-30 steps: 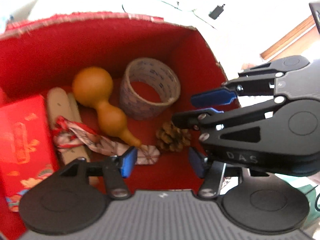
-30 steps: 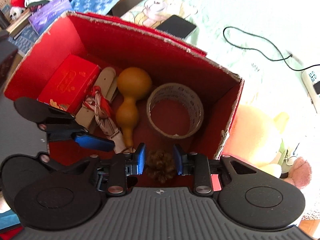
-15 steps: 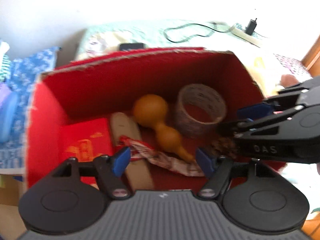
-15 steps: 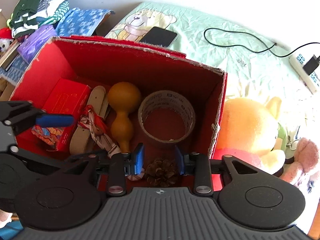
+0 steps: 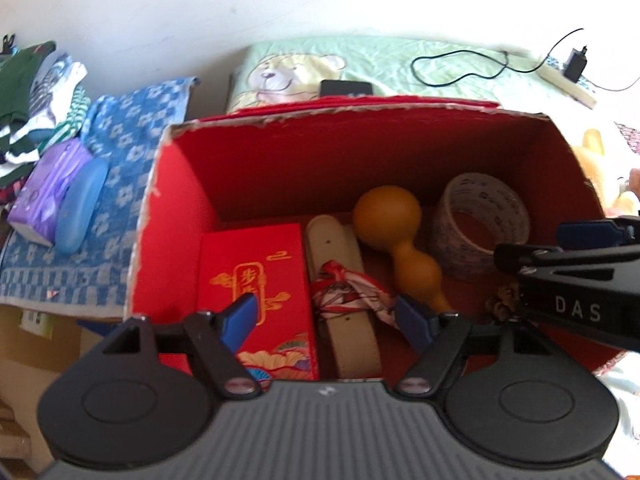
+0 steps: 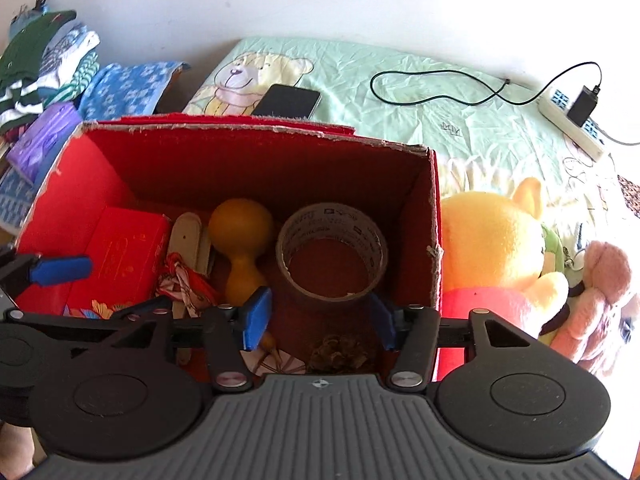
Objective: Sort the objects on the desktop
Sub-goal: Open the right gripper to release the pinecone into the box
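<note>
One smooth gourd beside scaly pinecone.

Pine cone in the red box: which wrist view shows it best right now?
The right wrist view. There the pine cone lies whole on the box floor between the open right gripper fingers, untouched. In the left wrist view, the pine cone is only a blurred sliver, mostly hidden behind the right gripper's body.

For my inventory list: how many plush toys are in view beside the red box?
2. The yellow plush bear lies against the red box, outside its right wall; the pink plush toy sits just right of it. Others may be hidden.
</note>
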`<action>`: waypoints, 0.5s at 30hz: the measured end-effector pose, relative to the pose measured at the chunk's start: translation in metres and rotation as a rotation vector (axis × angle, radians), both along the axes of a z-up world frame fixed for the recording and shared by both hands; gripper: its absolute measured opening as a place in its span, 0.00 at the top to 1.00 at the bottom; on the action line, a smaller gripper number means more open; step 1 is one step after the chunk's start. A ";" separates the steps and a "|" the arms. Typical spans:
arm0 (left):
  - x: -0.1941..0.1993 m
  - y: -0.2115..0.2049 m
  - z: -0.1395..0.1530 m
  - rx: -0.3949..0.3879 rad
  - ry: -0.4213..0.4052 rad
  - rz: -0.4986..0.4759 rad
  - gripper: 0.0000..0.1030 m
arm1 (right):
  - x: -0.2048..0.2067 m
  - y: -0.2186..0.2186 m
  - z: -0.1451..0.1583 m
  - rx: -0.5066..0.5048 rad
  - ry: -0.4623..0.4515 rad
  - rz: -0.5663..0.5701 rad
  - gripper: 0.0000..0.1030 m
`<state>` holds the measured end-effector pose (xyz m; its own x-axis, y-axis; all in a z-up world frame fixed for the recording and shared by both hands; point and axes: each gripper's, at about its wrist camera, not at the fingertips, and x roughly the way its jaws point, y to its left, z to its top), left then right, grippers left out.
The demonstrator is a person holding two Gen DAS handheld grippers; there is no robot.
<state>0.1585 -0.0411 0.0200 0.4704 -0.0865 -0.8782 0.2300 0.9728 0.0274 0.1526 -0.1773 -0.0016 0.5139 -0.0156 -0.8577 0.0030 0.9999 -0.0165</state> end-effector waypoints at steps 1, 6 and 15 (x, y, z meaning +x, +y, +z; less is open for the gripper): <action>0.000 0.000 0.000 0.005 0.002 0.002 0.21 | -0.002 0.002 0.001 -0.005 -0.011 -0.006 0.45; -0.001 0.001 -0.001 0.012 0.001 0.004 0.16 | -0.007 0.004 0.000 -0.018 -0.052 -0.067 0.32; 0.003 0.002 -0.003 -0.006 0.047 0.009 0.12 | -0.018 -0.011 -0.002 0.059 -0.051 -0.141 0.33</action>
